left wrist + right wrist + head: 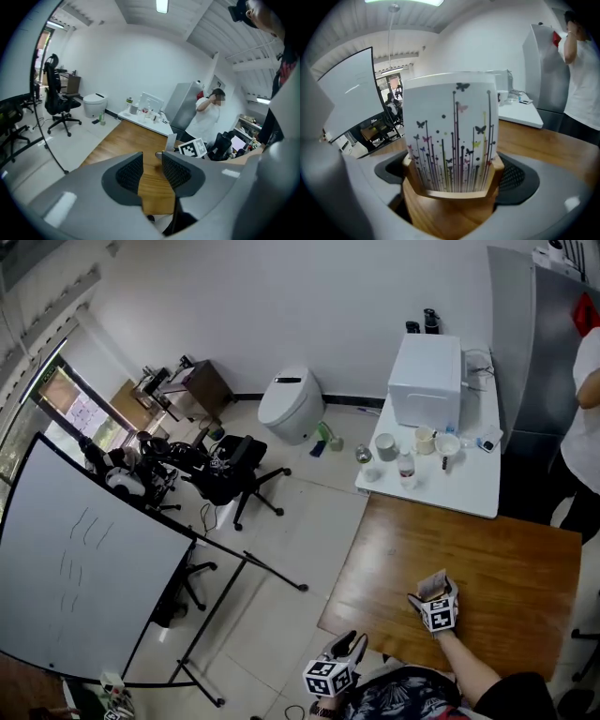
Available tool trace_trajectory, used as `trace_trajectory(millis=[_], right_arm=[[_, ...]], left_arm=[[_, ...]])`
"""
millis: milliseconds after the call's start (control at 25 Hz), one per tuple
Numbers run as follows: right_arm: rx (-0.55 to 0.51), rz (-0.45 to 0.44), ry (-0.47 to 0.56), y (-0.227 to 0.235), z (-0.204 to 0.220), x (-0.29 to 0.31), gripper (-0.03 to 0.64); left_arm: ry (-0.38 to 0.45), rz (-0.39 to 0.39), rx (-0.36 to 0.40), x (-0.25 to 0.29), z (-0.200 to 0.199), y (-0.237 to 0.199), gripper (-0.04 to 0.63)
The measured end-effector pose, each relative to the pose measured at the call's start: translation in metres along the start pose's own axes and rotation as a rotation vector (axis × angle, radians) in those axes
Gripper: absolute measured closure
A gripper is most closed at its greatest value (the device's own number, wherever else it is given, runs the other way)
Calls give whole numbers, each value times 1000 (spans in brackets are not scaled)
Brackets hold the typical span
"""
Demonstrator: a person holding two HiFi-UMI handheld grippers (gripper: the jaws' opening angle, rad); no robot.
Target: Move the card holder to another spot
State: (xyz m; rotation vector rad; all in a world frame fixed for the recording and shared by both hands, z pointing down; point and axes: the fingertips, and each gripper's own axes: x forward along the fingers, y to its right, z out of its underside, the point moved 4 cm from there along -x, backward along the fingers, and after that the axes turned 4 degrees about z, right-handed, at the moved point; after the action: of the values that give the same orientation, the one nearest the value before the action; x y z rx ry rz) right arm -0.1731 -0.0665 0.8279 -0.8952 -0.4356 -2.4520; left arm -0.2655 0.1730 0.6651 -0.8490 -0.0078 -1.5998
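The card holder [457,193] is a small wooden base carrying an upright white card [454,126] printed with butterflies and thin stems. It sits between the fingers [516,177] of my right gripper [433,595], which is shut on it. In the head view the card holder [430,583] is near the front middle of the brown wooden table [506,559]; I cannot tell whether it touches the top. My left gripper [349,644] hangs off the table's near left corner. Its jaws stand almost together with nothing between them. The left gripper [152,171] view shows the card [171,142] ahead.
A white table [469,488] adjoins the wooden one at the back, with a white box appliance [427,379], cups and a bottle. A person in a white shirt [589,404] stands at the right. A whiteboard [84,568] and an office chair [234,470] are on the left.
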Motion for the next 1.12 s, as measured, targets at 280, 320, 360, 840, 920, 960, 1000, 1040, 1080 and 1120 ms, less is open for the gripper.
trace_trajectory(millis=[280, 320, 360, 840, 920, 960, 1000, 1040, 1080, 1120], right_arm=[[3, 40, -39, -16, -17, 100, 58], [-8, 50, -32, -22, -20, 109, 58], [-23, 57, -28, -28, -23, 118, 58], [94, 63, -43, -10, 7, 89, 49], [152, 114, -42, 15, 34, 55, 61], [187, 149, -37, 31, 46, 34, 84], [231, 189, -26, 48, 57, 9, 107], [281, 228, -11, 67, 65, -18, 141], [324, 262, 6, 84, 71, -48, 176], [349, 290, 25, 100, 76, -77, 208]], left_arm=[[29, -140, -83, -42, 13, -55, 469], [28, -149, -86, -46, 13, -61, 469], [27, -150, -87, -47, 12, -65, 469], [-43, 64, 22, 9, -9, -40, 469], [-70, 119, 47, 26, -9, -31, 469], [-88, 152, 63, 35, -8, -25, 469], [-109, 190, 83, 46, -7, -18, 469], [-131, 234, 106, 57, -5, -9, 469], [-152, 280, 131, 70, -4, 1, 469], [-169, 323, 157, 82, -3, 13, 469]])
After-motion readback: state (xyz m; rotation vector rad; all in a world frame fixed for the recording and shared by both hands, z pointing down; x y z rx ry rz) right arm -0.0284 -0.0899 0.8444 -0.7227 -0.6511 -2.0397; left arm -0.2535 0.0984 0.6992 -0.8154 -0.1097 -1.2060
